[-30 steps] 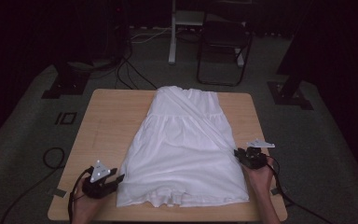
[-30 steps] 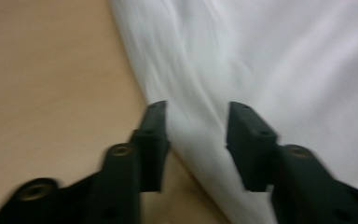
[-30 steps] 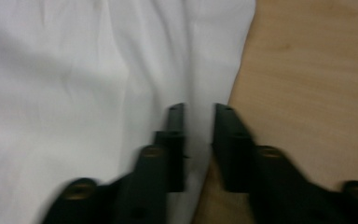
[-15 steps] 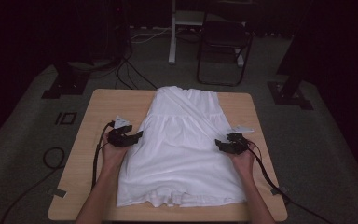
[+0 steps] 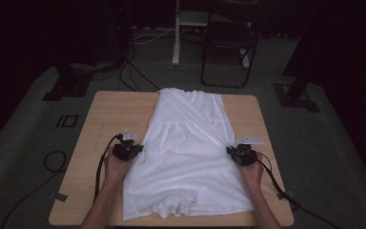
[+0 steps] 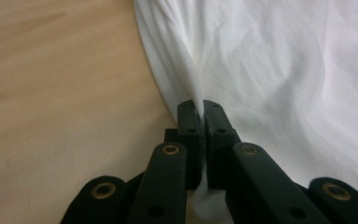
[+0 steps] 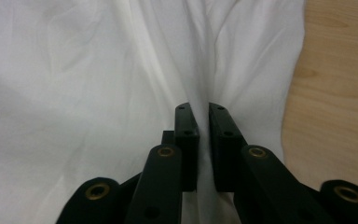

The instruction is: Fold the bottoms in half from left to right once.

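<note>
A white dress [image 5: 188, 152] lies flat on the wooden table [image 5: 109, 112], its hem toward the person. My left gripper [image 5: 136, 149] sits at the dress's left edge, about halfway up. Its jaws have just been closing and now pinch a ridge of the white cloth [image 6: 200, 100]. At the right edge, level with it, my right gripper [image 5: 229, 151] has also just been closing; a fold of the dress [image 7: 204, 107] is clamped between its jaws. Bare tabletop [image 6: 65, 93] shows left of the left jaws, and bare tabletop [image 7: 335, 93] right of the right jaws.
A black cable [image 5: 102, 162] trails from the left gripper along the table's left side, another cable [image 5: 276, 179] from the right one. Beyond the far table edge stand a folding chair [image 5: 228, 47] and a white stand [image 5: 176, 33] on the carpet.
Both hands moved from the dress's lower corners up along its side edges to mid-height, then the left drew back a little. Both pairs of jaws have shut on the cloth's edges.
</note>
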